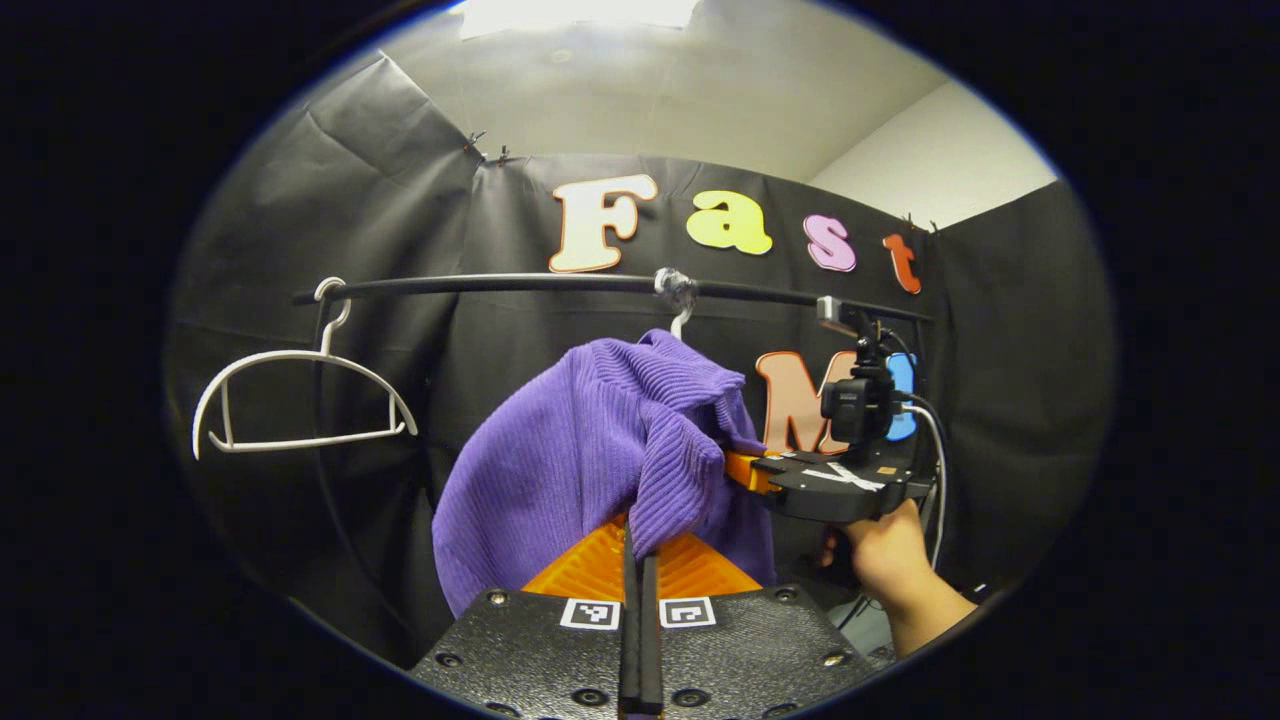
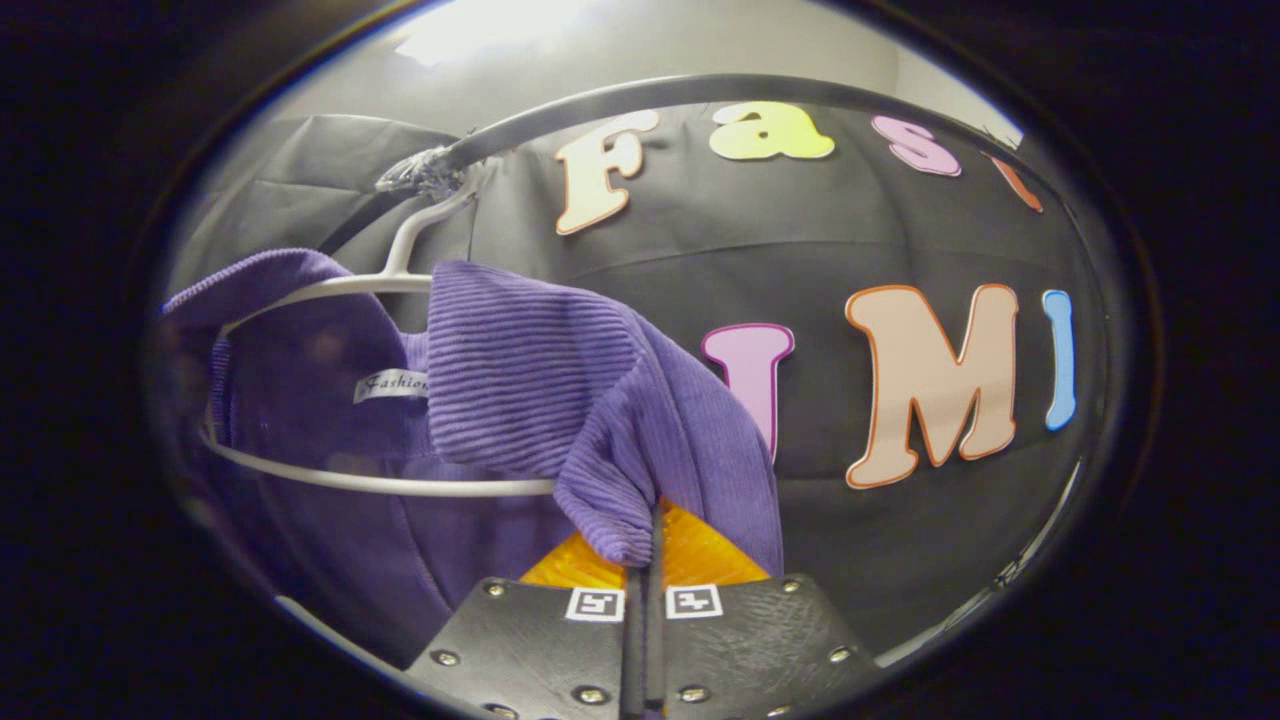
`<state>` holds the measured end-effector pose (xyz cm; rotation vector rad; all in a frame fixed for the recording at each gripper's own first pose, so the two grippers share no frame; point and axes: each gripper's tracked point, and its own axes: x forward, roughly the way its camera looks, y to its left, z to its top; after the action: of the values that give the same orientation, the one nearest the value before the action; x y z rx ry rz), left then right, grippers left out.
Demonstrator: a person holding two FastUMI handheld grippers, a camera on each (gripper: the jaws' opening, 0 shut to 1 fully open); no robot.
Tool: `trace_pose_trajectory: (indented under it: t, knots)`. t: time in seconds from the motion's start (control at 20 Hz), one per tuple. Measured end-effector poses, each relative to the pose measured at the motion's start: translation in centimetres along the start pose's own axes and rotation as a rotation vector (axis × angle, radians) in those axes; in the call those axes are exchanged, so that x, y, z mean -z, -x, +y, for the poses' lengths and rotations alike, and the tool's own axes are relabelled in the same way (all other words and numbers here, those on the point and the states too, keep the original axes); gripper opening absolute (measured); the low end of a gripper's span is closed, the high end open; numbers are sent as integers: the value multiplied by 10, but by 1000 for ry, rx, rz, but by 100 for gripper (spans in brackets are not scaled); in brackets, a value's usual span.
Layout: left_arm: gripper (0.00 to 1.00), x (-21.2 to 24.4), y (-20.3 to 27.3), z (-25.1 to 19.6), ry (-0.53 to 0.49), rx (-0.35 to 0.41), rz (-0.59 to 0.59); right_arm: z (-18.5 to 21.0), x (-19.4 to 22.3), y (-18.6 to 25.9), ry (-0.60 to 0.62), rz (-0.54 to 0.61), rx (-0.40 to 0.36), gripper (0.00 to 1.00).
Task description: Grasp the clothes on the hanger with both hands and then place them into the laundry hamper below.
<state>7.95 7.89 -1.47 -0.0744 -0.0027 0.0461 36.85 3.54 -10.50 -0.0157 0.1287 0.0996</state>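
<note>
A purple ribbed sweater (image 1: 590,450) hangs on a white hanger whose hook (image 1: 680,322) sits on the black rail (image 1: 500,285). My left gripper (image 1: 640,545) is shut on a fold of the sweater's near shoulder. In the left gripper view the right gripper (image 1: 745,468), held by a hand (image 1: 895,560), pinches the sweater's right side. In the right gripper view the sweater (image 2: 560,400) drapes over the white hanger (image 2: 340,290), and my right gripper (image 2: 648,545) is shut on its bunched shoulder fabric.
An empty white hanger (image 1: 300,400) hangs at the rail's left end. A cable (image 1: 935,450) runs down from the right gripper. Black cloth walls close in behind and on both sides.
</note>
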Motion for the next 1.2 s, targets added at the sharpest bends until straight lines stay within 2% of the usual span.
trace_pose_trajectory:
  t: [0.15,0.3,0.4,0.5,0.7,0.9,1.05,1.2]
  knots:
    - [0,-23,17,16,9,26,0,-10,-6,10,32,-2,28,1]
    - [0,-42,30,45,-30,-3,-17,-14,-16,20,101,-14,44,0]
    - [0,-49,31,57,-71,-3,-23,-29,-27,28,160,-30,109,0]
    - [0,-52,32,74,-111,-23,-29,-35,-34,31,176,-41,140,1]
    - [0,-62,25,102,-107,-77,-40,-61,-62,39,219,-109,255,1]
    - [2,-87,8,139,-130,-177,-102,-72,-77,34,196,-144,288,1]
    - [0,-90,-17,158,-158,-225,-89,-85,-88,27,220,-163,326,1]
    - [0,-84,-43,157,-155,-196,-84,-95,-90,11,188,-168,327,0]
